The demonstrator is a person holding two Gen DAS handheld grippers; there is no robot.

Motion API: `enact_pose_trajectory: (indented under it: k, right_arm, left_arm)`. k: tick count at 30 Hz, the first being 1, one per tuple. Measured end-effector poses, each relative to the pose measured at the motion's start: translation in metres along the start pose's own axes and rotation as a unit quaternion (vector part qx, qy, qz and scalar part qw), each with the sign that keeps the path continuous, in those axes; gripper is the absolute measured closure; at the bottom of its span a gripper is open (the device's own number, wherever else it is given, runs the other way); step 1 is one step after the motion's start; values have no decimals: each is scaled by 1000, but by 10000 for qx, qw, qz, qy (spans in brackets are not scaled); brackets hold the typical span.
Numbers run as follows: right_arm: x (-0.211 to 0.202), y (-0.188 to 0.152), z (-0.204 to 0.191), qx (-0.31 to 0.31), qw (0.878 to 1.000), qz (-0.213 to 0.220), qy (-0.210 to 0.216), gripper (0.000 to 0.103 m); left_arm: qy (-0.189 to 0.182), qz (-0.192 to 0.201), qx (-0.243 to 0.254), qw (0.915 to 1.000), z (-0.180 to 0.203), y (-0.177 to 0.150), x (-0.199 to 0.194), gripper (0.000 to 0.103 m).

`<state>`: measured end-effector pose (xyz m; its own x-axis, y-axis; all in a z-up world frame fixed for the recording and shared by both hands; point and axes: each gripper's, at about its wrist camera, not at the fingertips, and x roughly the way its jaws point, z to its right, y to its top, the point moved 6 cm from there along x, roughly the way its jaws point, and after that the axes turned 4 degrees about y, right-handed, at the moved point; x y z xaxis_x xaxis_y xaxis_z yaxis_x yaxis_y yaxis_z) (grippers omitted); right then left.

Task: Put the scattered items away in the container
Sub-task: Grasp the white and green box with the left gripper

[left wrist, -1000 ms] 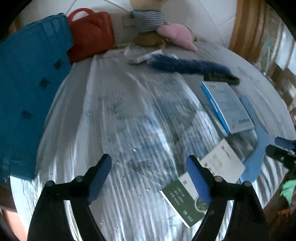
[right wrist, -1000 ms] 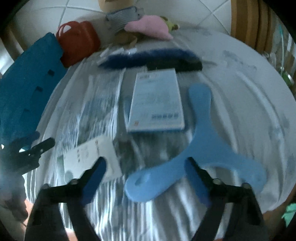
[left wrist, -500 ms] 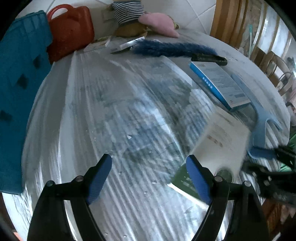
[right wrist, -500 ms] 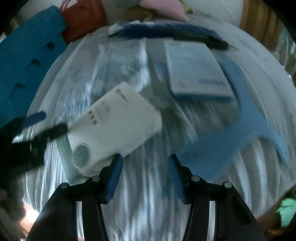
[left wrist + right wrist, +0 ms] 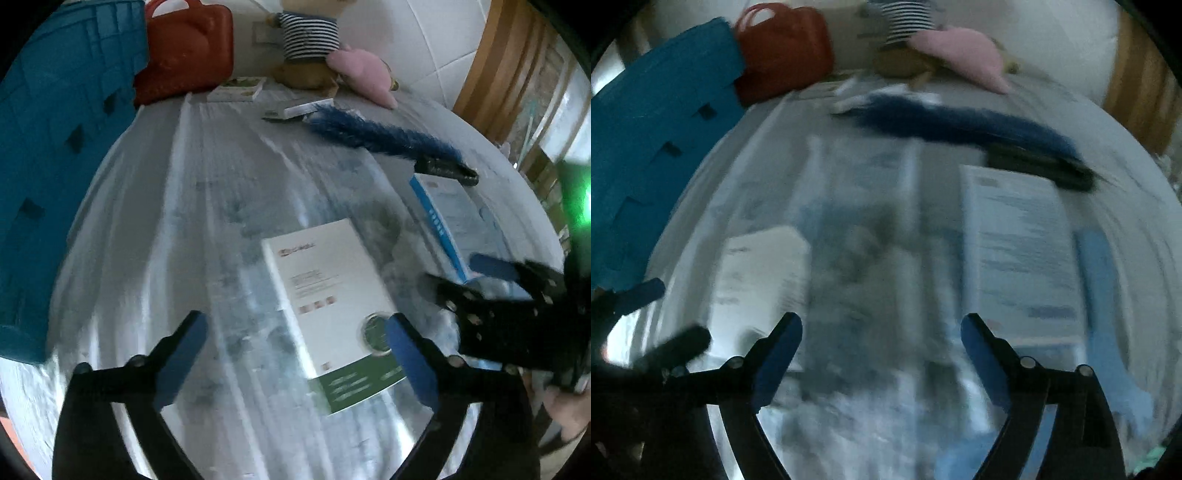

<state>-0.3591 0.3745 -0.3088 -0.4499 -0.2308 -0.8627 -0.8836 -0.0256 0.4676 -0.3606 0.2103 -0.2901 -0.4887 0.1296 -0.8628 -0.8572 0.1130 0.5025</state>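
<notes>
A white and green box lies flat on the silver-covered table, partly between the open fingers of my left gripper; its right fingertip overlaps the box's lower right corner. The same box shows blurred at the left of the right wrist view. My right gripper is open and holds nothing, above the table between that box and a white and blue box. The blue crate stands at the far left. A blue fluffy duster lies at the back.
A red bag, a striped plush toy and a pink plush sit at the back edge, with small flat boxes near them. A light blue three-armed piece lies at the right. The right gripper's black body shows beside the white-blue box.
The white and green box has shifted and turned on the table, ending up lengthwise before my left gripper. My right gripper narrowed near it half a second ago, then opened wide and swung right.
</notes>
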Motion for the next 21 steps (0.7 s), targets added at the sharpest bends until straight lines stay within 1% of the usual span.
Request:
enact_pose_trajectory:
  k: [1, 4, 7, 9, 10, 11, 12, 17, 18, 21]
  right_arm:
    - [-4, -2, 11, 94, 9999, -5, -39, 15]
    - [-11, -7, 39, 211, 9998, -47, -35, 15]
    - [-13, -8, 60, 218, 9997, -56, 38, 14]
    - [-12, -5, 68, 195, 9997, -72, 112, 6]
    - [-11, -4, 72, 173, 9997, -84, 149, 5]
    - [-11, -2, 73, 129, 9997, -74, 184, 5]
    - [-11, 0, 74, 84, 9997, -62, 218, 5]
    - [-7, 21, 70, -119, 9988, -49, 476, 5]
    - [-7, 28, 67, -56, 9990, -9, 436, 5]
    - [-2, 52, 54, -66, 9985, 42, 548, 5]
  left_arm:
    - [-4, -19, -32, 10000, 7, 2, 3, 1]
    - [431, -230, -155, 9987, 22, 1, 23, 1]
    - [819, -491, -414, 9946, 29, -8, 41, 1]
    - [1140, -645, -478, 9902, 32, -15, 53, 1]
    - [1180, -621, -513, 9897, 32, -13, 52, 5]
    - [1180, -562, -549, 9899, 31, -10, 48, 11]
    - [1179, -502, -584, 9900, 30, -6, 45, 25]
    - [1174, -206, -762, 9899, 24, 10, 27, 26]
    - [1173, -147, -797, 9898, 23, 14, 23, 26]
    - [1179, 52, -865, 9892, 15, 32, 11, 27]
